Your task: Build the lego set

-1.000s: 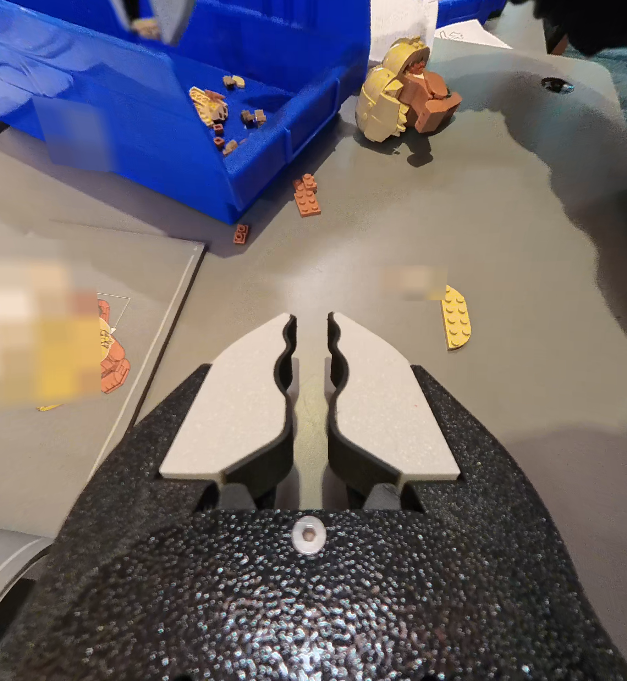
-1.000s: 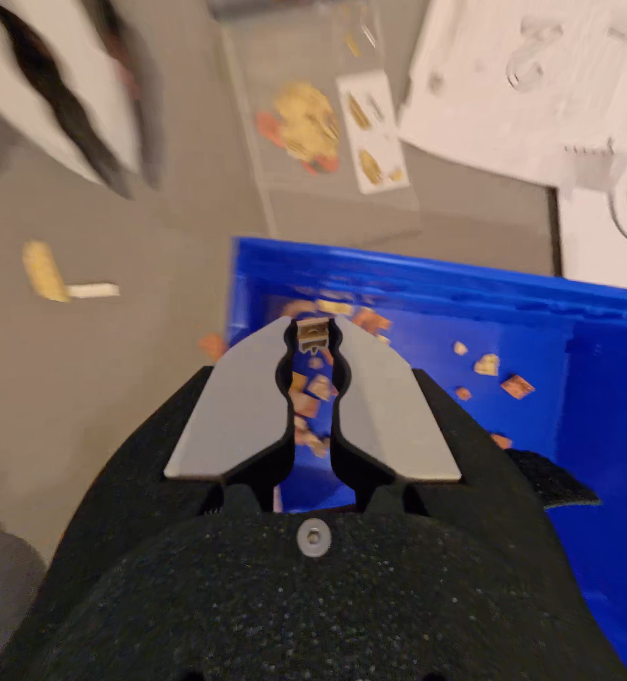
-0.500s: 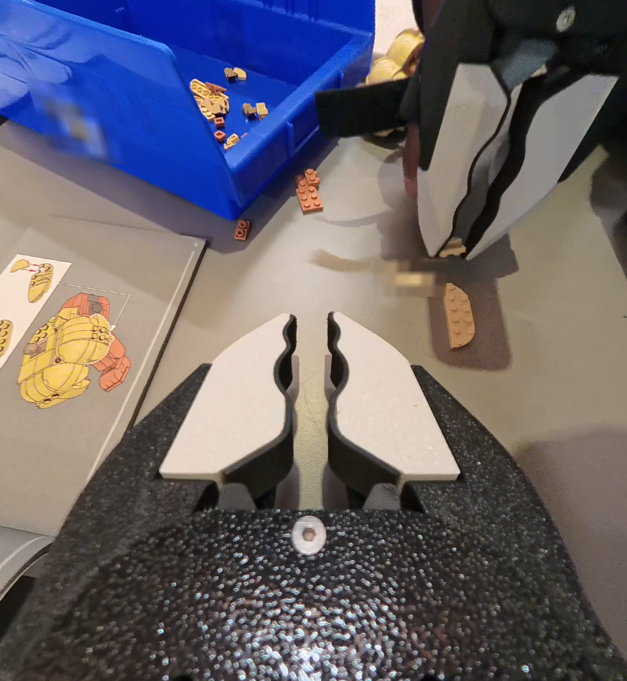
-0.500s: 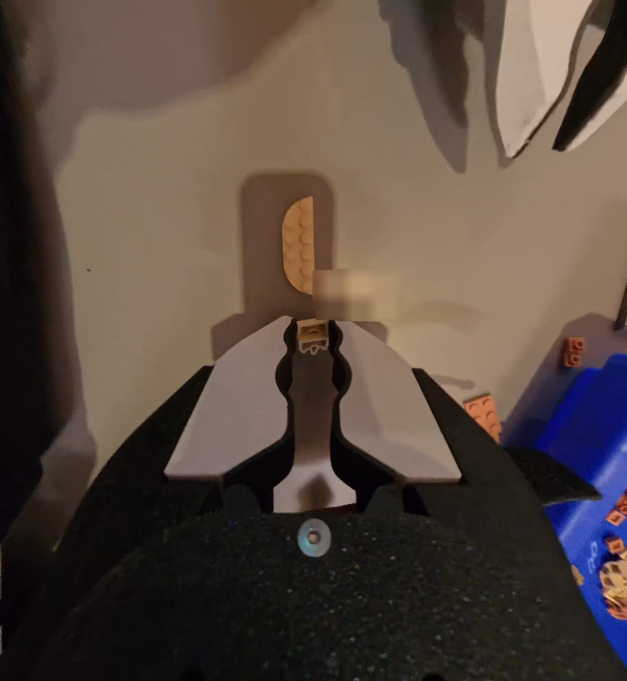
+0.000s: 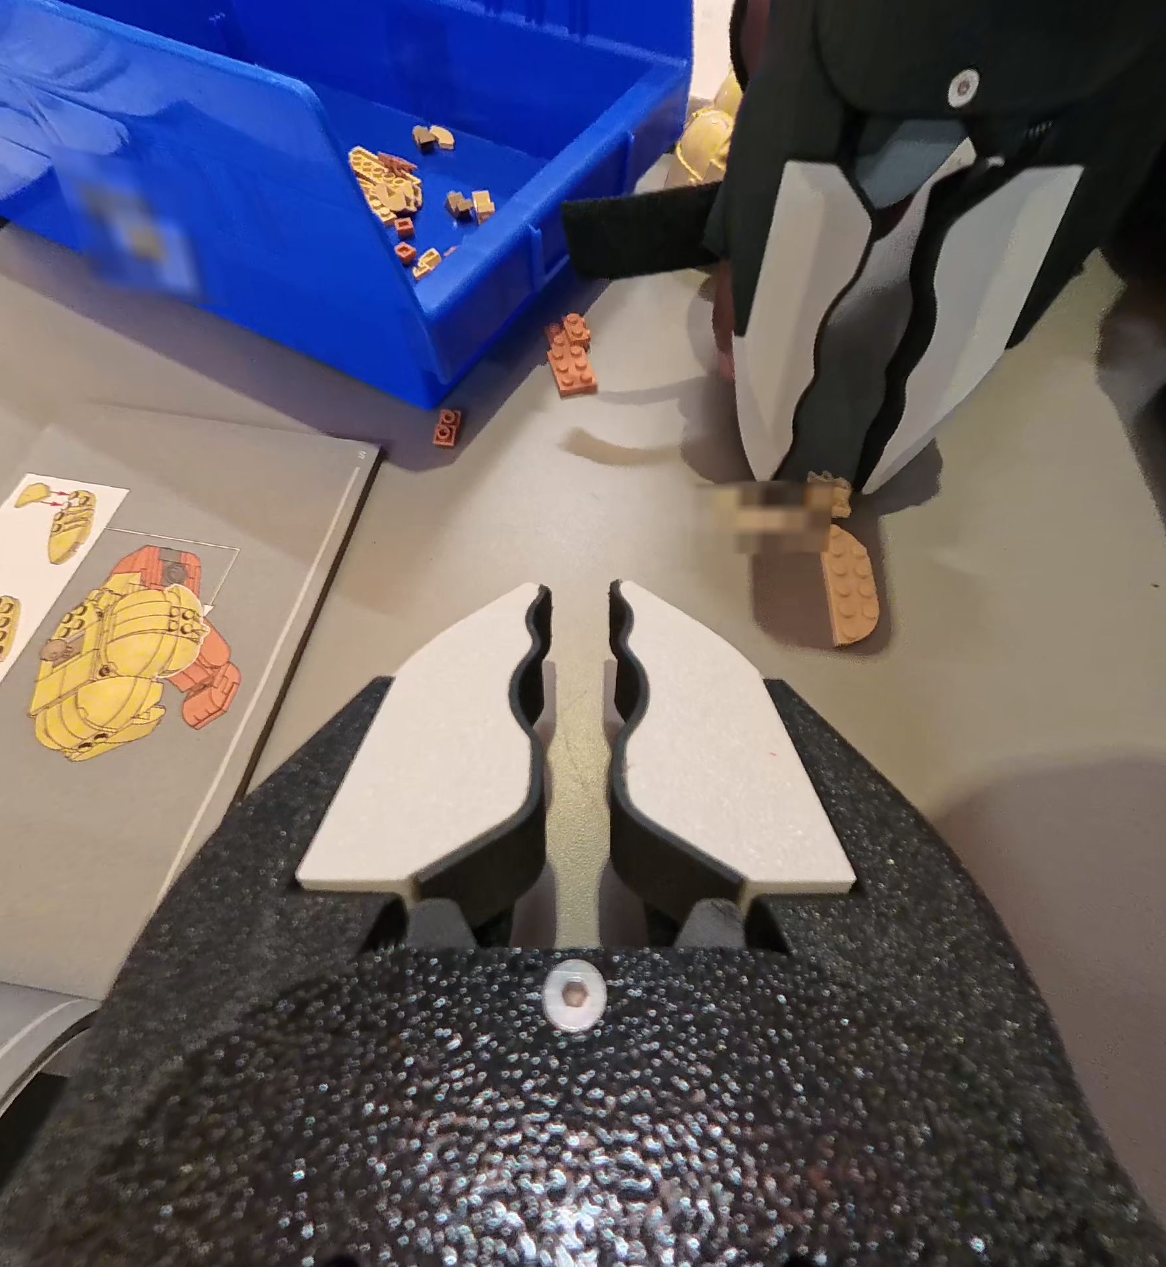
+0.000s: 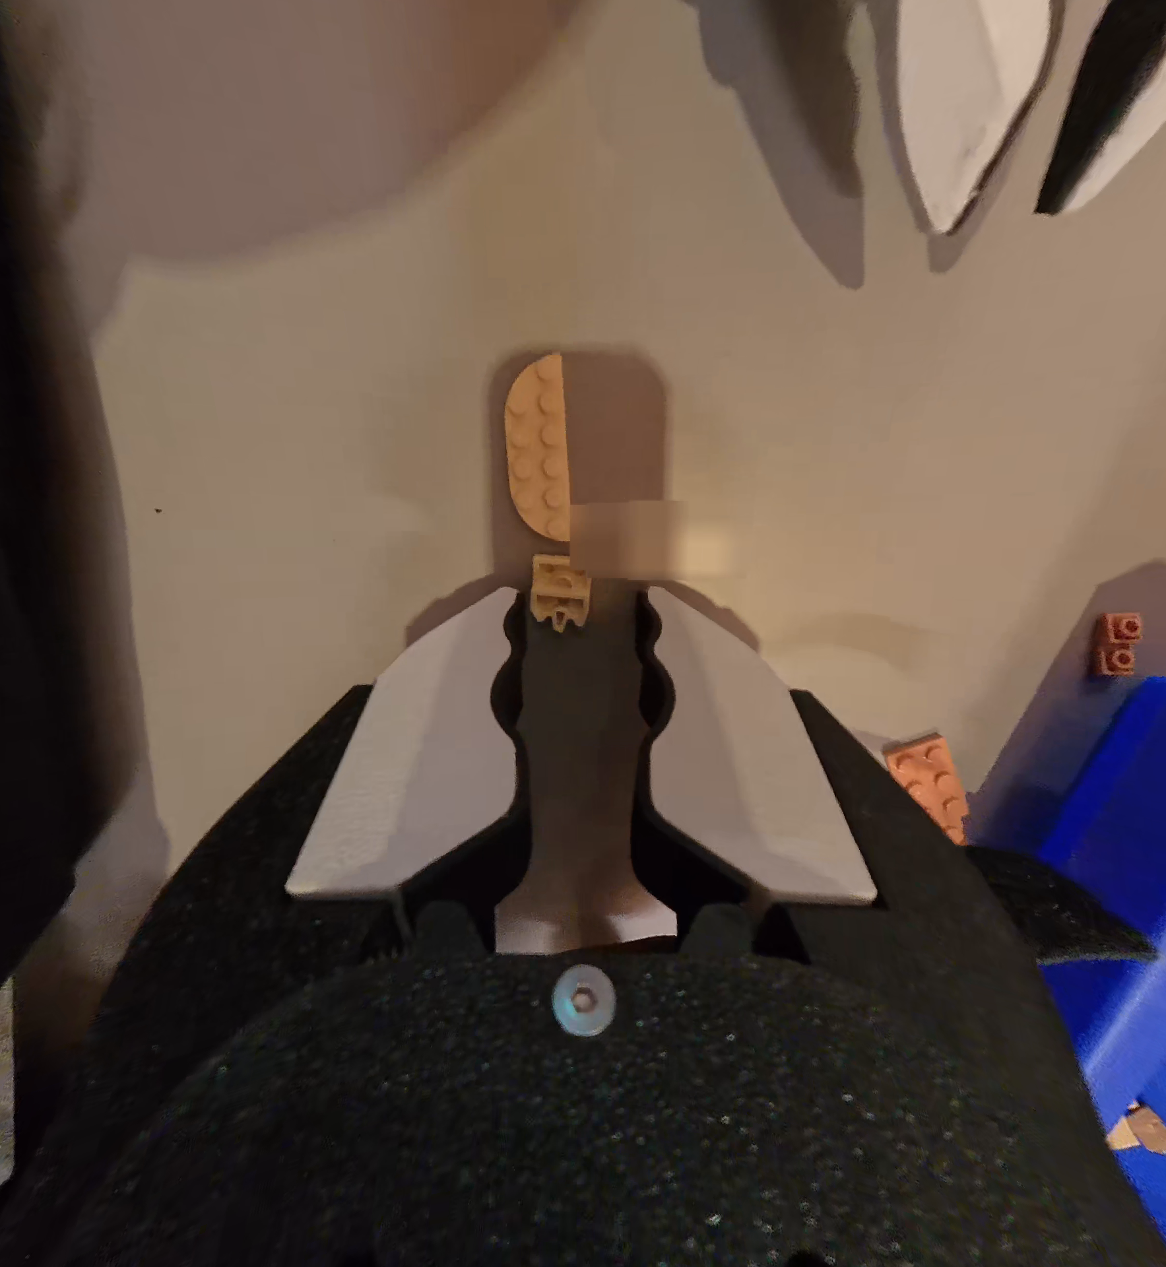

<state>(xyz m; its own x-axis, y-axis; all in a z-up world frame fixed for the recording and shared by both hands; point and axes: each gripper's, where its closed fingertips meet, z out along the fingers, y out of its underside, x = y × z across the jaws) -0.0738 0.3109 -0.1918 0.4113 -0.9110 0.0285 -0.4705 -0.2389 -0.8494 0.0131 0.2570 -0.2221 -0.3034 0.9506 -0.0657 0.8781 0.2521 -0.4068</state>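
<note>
My right gripper [image 6: 576,600] is open and points down at the grey table. A small tan clip piece [image 6: 559,589] lies on the table at its left fingertip, free of the jaws. Just beyond lies a tan half-round studded plate [image 6: 539,445]. In the left wrist view the right gripper [image 5: 820,480] stands over the small piece [image 5: 833,490] and the plate [image 5: 847,589]. My left gripper [image 5: 580,596] is narrowly open and empty, low over the table, left of the plate.
A blue bin [image 5: 498,288] with several loose tan and brown pieces stands at the back left. A brown plate [image 5: 572,356] and a small brown brick [image 5: 447,428] lie by it. The instruction booklet [image 5: 120,617] lies at left. A partly built tan model [image 5: 707,147] shows behind the right gripper. Tip to tip, the grippers are about 11 centimeters apart. My right gripper is the nearer one to the tan half-round studded plate [image 6: 539,445]: about 4 centimeters, against 9 centimeters. Seen from the left wrist view [image 5: 849,582] as well.
My right gripper carried the small tan piece from the bin to the table beside the half-round plate, then opened and let it go. The left gripper has not moved.
</note>
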